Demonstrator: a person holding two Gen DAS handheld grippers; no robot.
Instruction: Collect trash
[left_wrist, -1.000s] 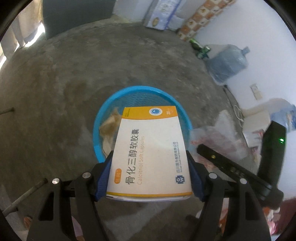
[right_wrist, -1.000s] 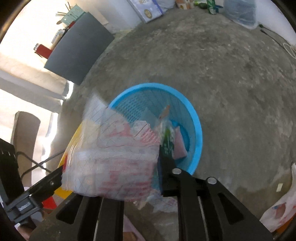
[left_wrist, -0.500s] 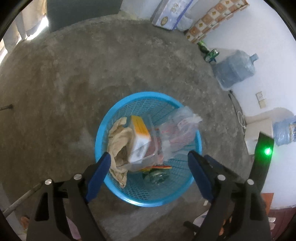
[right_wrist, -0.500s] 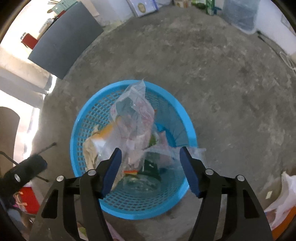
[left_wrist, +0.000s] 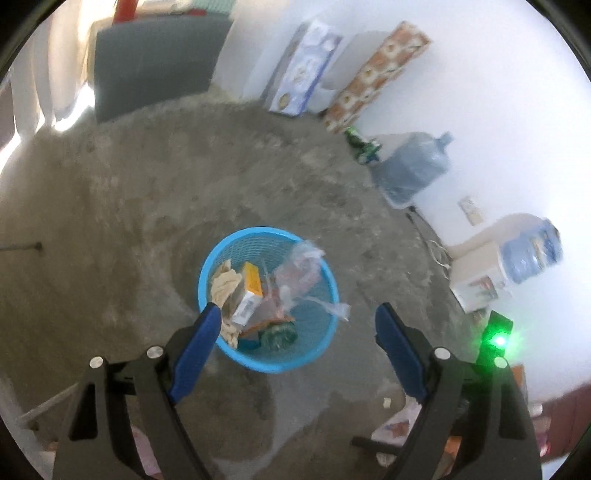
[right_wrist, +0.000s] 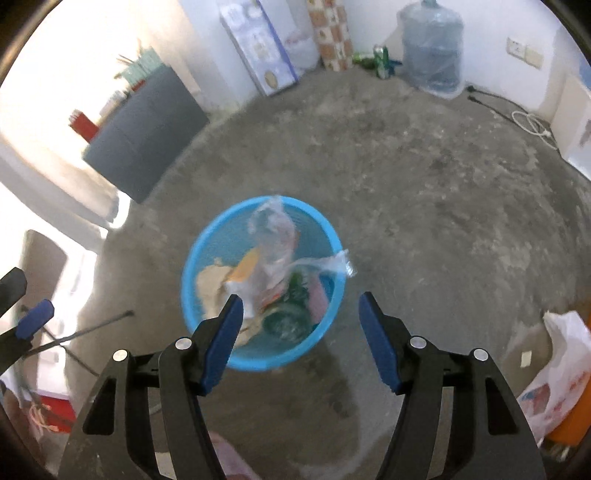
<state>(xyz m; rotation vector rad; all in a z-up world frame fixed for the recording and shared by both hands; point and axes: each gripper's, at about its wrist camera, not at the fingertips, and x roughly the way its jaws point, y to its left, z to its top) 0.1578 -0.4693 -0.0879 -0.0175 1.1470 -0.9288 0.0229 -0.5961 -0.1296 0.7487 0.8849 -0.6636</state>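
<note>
Writing on box: the orange-and-white medicine box (left_wrist: 248, 295) shows a barcode-like patch on its lower end; blur leaves no lettering legible.
Writing on tall carton: the blue-and-white carton (left_wrist: 305, 74) leaning against the far wall carries printed panels, unreadable.
Left gripper (left_wrist: 298, 321): blue-padded fingers (left_wrist: 195, 347) stand wide apart, having just opened further over the last second; nothing between them, nothing touched.
Right gripper (right_wrist: 297, 316): fingers (right_wrist: 376, 343) apart, having just opened from nearly closed; nothing held, no contact with the basket.
Blue basket (left_wrist: 321, 354): round mesh plastic, upright on the concrete floor (left_wrist: 184, 177), below and ahead of both grippers.
Basket contents: beige crumpled cloth (left_wrist: 224, 286) at left; the medicine box tilted on end beside it; a clear plastic bag (left_wrist: 298, 273) with red printing at right, one corner draped over the rim; a green wrapper (left_wrist: 277, 334) near the bottom.
Surroundings: water jug (left_wrist: 413, 170) by the white wall, well apart from the basket; a white printed bag (right_wrist: 557, 365) on the floor at right.
</note>
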